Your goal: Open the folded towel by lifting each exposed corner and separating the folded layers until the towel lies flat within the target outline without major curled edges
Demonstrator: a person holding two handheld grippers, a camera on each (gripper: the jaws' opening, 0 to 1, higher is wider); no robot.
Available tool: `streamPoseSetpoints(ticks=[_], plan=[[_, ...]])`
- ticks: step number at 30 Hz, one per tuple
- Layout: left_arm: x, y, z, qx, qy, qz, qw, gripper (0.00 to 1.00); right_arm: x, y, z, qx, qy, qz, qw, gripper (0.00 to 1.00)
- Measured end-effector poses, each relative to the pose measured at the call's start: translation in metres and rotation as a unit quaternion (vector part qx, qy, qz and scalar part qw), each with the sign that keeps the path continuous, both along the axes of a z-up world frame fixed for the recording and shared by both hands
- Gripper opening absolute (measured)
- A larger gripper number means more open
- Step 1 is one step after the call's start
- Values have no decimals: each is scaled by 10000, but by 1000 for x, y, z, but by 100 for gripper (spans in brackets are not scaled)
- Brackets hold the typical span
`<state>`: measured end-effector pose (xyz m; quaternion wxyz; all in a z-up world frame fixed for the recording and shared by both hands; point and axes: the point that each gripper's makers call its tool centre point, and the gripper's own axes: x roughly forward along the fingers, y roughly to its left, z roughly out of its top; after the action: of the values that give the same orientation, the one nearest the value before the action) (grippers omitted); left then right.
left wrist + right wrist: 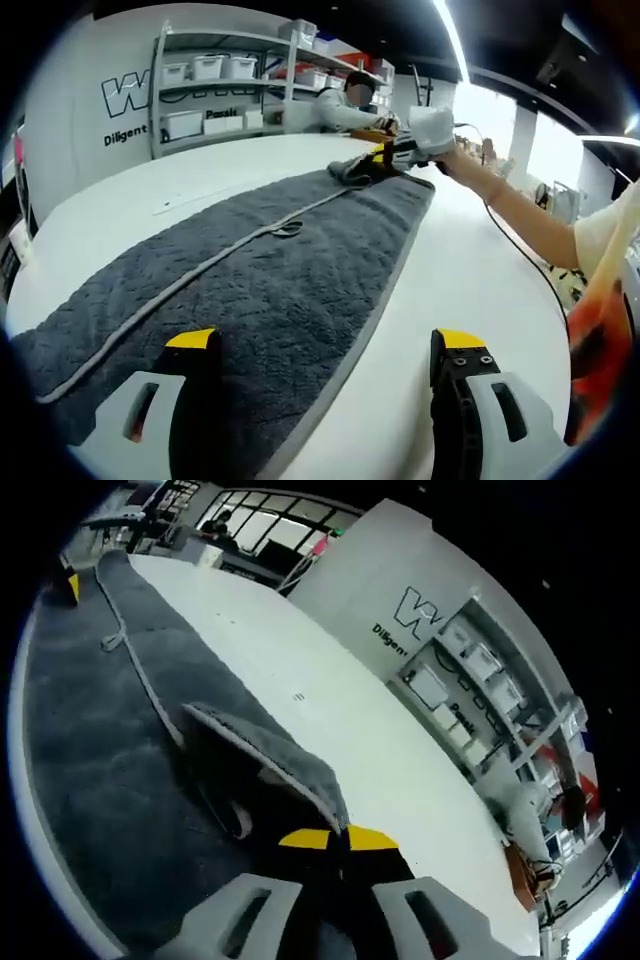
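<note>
- Firstly, left gripper view: left gripper (335, 350) at the bottom of the frame, jaws spread wide, nothing between them but towel and table.
- Dark grey towel (280, 270) runs as a long strip from lower left up to upper centre, lying on the white table (470, 270); its paler border edge passes between the two jaws.
- A raised fold line or seam runs along the towel's length, with a small loop (288, 228) partway up.
- Right gripper (395, 152) in upper centre, at the far end of the towel, held by a person's hand (455, 160); the towel end is bunched up at its tip. Arm and cable trail to the right edge.
- White shelving (230, 85) with bins stands against the wall, top left; a seated person sits beside it.
- Right gripper view: right gripper (338, 840) at bottom centre, yellow-tipped jaws pressed together, pinching a lifted towel (100, 740) corner that folds over itself just above the tips.
- Rest of the towel spreads flat to the left side of the frame, table (330, 720) beside it.
- Left gripper's yellow tip (72, 585) peeks in at upper left, at the towel's far end.
</note>
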<state>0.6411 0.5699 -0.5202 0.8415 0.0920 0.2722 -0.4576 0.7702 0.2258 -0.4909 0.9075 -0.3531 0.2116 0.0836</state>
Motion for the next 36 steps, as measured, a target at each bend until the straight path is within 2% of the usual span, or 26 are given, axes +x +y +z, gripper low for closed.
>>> streamPoseSetpoints(ticks=[6, 11, 14, 18, 23, 28, 33, 36], plan=[[0, 0, 0, 0, 10, -3, 10000, 84, 0, 2, 2, 77, 17, 50, 10000, 0], [-1, 0, -2, 12, 35, -6, 10000, 84, 0, -3, 14, 212, -120, -45, 9997, 0], [0, 0, -3, 34, 48, 0, 10000, 84, 3, -13, 22, 241, -218, -195, 9993, 0], [1, 1, -3, 33, 54, 5, 10000, 84, 5, -27, 30, 492, -307, -506, 9970, 0], [1, 1, -4, 40, 57, 2, 10000, 84, 9, -37, 32, 616, -279, -626, 9957, 0], [1, 0, -4, 62, 52, -14, 10000, 84, 14, -46, 38, 566, -301, -673, 9957, 0], [1, 0, -5, 63, 60, -21, 10000, 84, 21, -55, 40, 738, -278, -745, 9941, 0], [1, 0, -5, 57, 64, -21, 10000, 84, 26, -63, 32, 1093, -83, -831, 9905, 0]])
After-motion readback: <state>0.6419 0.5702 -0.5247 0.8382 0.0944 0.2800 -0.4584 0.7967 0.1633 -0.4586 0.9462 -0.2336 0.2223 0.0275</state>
